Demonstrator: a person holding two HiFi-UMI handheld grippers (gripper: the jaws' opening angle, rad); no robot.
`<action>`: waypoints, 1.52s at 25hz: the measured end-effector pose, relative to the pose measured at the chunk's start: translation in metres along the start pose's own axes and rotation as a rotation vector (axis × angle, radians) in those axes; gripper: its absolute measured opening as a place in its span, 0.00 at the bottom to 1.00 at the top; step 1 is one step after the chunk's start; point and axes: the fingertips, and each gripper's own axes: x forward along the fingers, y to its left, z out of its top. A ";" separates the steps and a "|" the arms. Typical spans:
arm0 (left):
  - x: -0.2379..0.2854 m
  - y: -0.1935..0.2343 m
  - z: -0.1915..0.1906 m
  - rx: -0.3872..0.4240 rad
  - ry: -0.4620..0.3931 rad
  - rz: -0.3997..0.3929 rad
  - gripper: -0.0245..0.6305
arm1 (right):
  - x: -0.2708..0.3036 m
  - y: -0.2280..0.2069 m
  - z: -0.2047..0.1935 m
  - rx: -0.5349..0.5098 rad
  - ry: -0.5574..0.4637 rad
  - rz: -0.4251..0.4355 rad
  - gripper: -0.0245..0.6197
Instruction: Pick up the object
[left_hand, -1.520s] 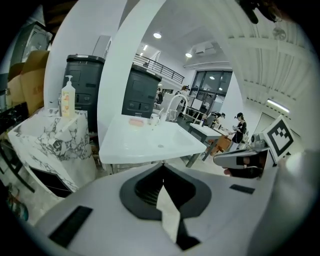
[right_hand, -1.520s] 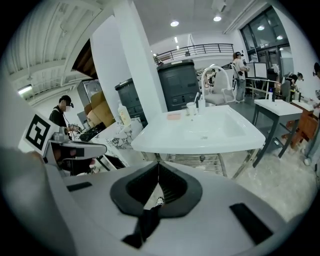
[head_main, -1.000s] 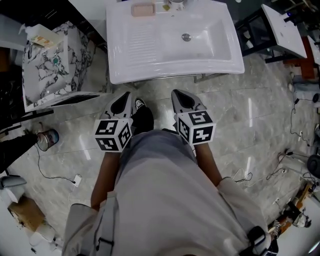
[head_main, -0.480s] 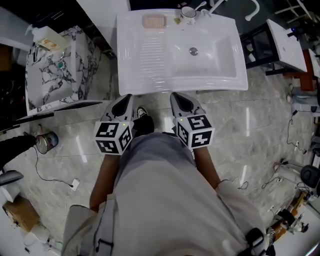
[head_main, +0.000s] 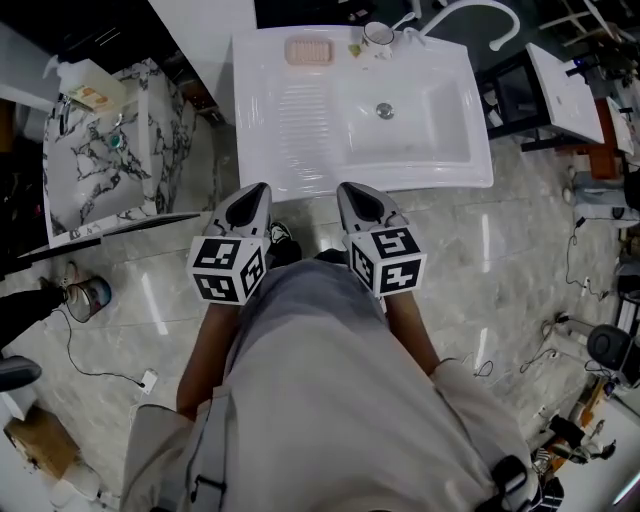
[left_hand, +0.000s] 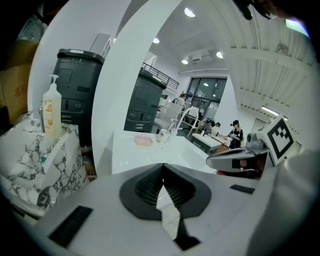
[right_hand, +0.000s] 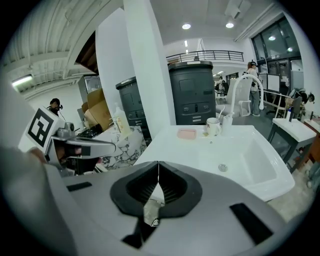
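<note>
The person is holding the left gripper (head_main: 257, 189) and right gripper (head_main: 349, 188) at the near edge of the sink (head_main: 262, 150), fingers closed and empty, seemingly lining up for the pink soap (head_main: 308, 50) lying on its far rim.

Two grippers near, side by side: left gripper (head_main: 260, 188), right gripper (head_main: 343, 187). Two marker cubes (one apiece): left cube (head_main: 227, 268), right cube (head_main: 390, 260). Two white basins: big sink (head_main: 260, 120) far centre, smaller basin (head_main: 565, 70) far right. On big sink's far rim: one pink bar (head_main: 308, 50), one mug (head_main: 378, 35). One drain (head_main: 385, 111) in bowl. One marbled cabinet (head_main: 100, 160) far left, one pump bottle (left_hand: 52, 107) on top. One tin can (head_main: 92, 296) on floor, near left. Two dark grey bins far behind: left bin (left_hand: 80, 85), right bin (left_hand: 145, 102).
</note>
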 end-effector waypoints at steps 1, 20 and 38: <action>0.002 0.000 0.003 0.005 -0.001 -0.007 0.04 | 0.002 -0.001 0.001 -0.003 0.005 -0.007 0.05; 0.040 0.020 0.024 -0.020 0.025 -0.017 0.04 | 0.043 -0.026 0.053 -0.105 -0.038 0.032 0.05; 0.094 0.051 0.049 -0.118 0.043 0.039 0.04 | 0.106 -0.094 0.129 -0.217 -0.058 0.040 0.06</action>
